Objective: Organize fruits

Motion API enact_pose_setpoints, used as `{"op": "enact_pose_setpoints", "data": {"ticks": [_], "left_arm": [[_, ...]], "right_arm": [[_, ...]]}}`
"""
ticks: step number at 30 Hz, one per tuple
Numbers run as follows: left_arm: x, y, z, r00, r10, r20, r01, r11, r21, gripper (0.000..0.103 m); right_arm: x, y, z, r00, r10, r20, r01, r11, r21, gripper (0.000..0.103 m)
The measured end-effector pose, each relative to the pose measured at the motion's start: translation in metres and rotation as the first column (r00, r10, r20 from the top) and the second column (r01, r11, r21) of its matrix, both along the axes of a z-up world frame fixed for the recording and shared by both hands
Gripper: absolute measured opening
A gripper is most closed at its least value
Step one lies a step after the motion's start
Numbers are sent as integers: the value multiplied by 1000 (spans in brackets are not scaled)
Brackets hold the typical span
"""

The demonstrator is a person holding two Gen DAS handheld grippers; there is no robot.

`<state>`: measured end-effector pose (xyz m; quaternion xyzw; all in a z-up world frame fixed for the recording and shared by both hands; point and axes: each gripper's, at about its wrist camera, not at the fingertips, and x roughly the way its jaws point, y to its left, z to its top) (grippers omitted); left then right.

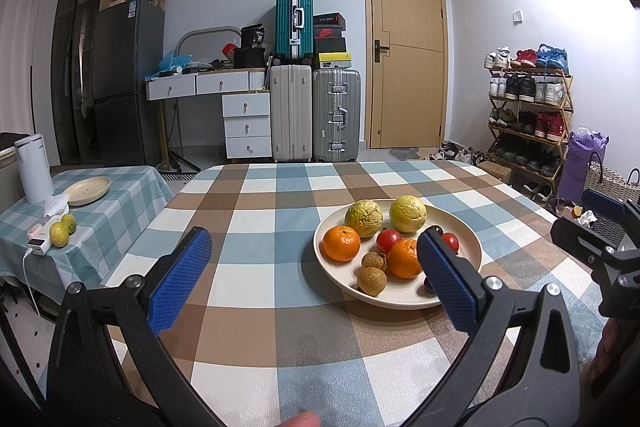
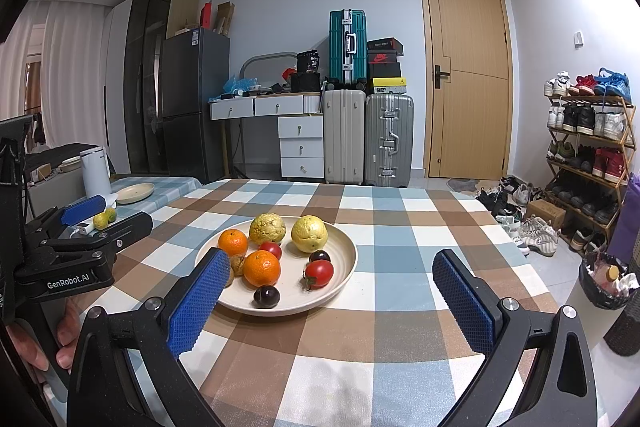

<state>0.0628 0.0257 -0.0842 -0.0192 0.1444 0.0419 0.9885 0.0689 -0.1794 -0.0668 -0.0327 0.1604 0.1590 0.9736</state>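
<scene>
A cream plate [image 1: 400, 294] [image 2: 340, 247] sits on the checked tablecloth. It holds two oranges [image 1: 341, 243] [image 2: 261, 268], two yellow-green guavas [image 1: 407, 213] [image 2: 309, 233], red tomatoes [image 1: 388, 240] [image 2: 319, 273], brown longans [image 1: 372, 280] and dark plums [image 2: 266, 296]. My left gripper [image 1: 314, 279] [image 2: 127, 211] hovers open, near-left of the plate; its right finger covers the plate's near right part. My right gripper [image 2: 332, 303] [image 1: 570, 213] is open too, at the plate's near right, nothing between its fingers.
A lower side table [image 1: 120, 203] on the left carries an empty cream plate [image 1: 87, 190], a white kettle [image 1: 34, 167], two small yellow-green fruits [image 1: 60, 234] and a power bank. Suitcases, drawers, a fridge, a door and a shoe rack stand beyond.
</scene>
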Motion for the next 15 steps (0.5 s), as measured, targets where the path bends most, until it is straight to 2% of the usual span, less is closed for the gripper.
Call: {"op": "enact_pose_setpoints", "data": {"ticks": [15], "left_arm": [[0,0,0,1000,0,0,0,1000,0,102]], "right_arm": [[1,0,0,1000,0,0,0,1000,0,103]]}}
